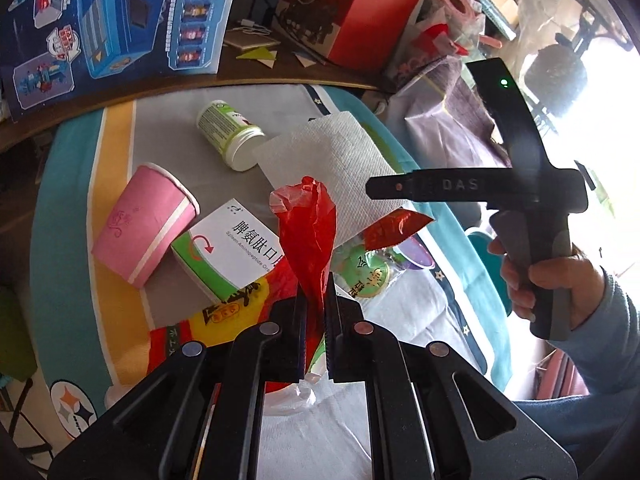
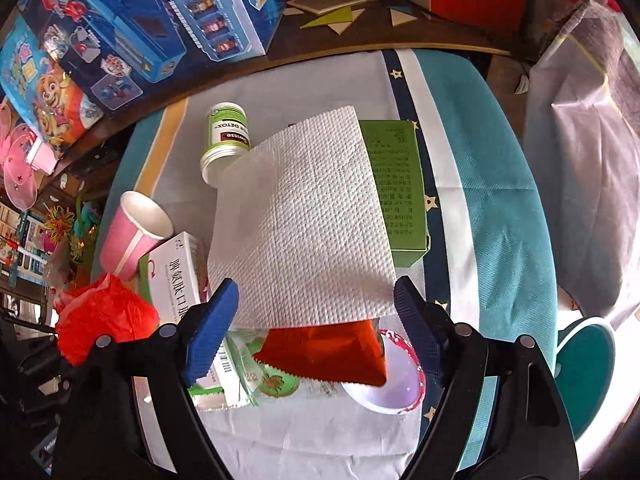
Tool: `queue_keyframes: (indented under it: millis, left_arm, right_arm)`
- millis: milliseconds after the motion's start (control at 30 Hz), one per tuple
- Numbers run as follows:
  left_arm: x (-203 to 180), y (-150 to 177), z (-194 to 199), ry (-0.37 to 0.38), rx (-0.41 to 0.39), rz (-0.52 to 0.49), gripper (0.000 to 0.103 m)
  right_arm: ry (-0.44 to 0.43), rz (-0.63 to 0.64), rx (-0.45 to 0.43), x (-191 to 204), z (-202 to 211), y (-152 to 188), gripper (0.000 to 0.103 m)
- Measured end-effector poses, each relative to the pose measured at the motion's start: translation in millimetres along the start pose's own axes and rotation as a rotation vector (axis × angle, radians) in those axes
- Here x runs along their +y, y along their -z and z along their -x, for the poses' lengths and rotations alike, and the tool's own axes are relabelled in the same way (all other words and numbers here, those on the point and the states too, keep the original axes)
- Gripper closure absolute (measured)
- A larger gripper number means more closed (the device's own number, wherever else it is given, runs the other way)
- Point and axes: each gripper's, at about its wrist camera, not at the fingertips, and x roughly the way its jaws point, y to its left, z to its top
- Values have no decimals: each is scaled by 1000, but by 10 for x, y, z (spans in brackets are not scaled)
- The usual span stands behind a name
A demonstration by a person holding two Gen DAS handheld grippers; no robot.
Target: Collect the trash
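Cluttered with toy boxes point(image 2: 132, 28) and a red box point(image 1: 360, 12) at the back, the dark worktop point(image 1: 256, 68) borders a striped teal, yellow and white cloth point(image 2: 492, 208) on which the trash lies.

Crumpled red plastic bag point(image 1: 310, 240) stands up from between the fingers of the left hand-held gripper point(image 1: 316, 320), whose jaws are pressed together on it; in the right wrist view the same red bag point(image 2: 104, 316) shows at the left edge. A white paper towel point(image 2: 300, 220) lies spread over the middle of the pile. Its near edge covers part of a red foil packet point(image 2: 332, 352), which rests partly over a small white cup with a red patterned rim point(image 2: 392, 384) and beside a clear wrapper with a green label point(image 2: 264, 376). The right hand-held gripper point(image 2: 316, 320) hangs above the towel's near edge with its jaws spread wide and nothing between them; a hand point(image 1: 552, 284) in a blue sleeve holds its grip.

Under the towel's far right side sits a green carton point(image 2: 400, 184). To the left lie a white medicine box with a green stripe point(image 1: 228, 248), a pink paper cup point(image 1: 144, 224) on its side touching that box, and a green-and-white bottle point(image 1: 228, 132) on its side, its cap end just beside the towel. A red and yellow snack wrapper point(image 1: 224, 312) lies near the left hand-held gripper.
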Motion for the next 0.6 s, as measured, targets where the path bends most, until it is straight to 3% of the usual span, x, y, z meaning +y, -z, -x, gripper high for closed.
queue_keyframes:
  millis: [133,200,267,367,600]
  left_arm:
    - [80,44,-118,24,24,24,96]
    - [91,67,-169,29,35,28,96]
    - [96,84,-196,33,40,31,96]
    - [88,88,-193,34,36,34,95]
    - [21,59,-58,12,0,40,96]
  right_arm:
    - [22,8,-1,77,-164,-26,27]
    - [7,16,-1,108,-211,-12,37]
    - [-22,15,34,117,-279,-13,74]
    - [-45,20,43,129,-282,13,97]
    - [-91,14,-38,81,146,67,100]
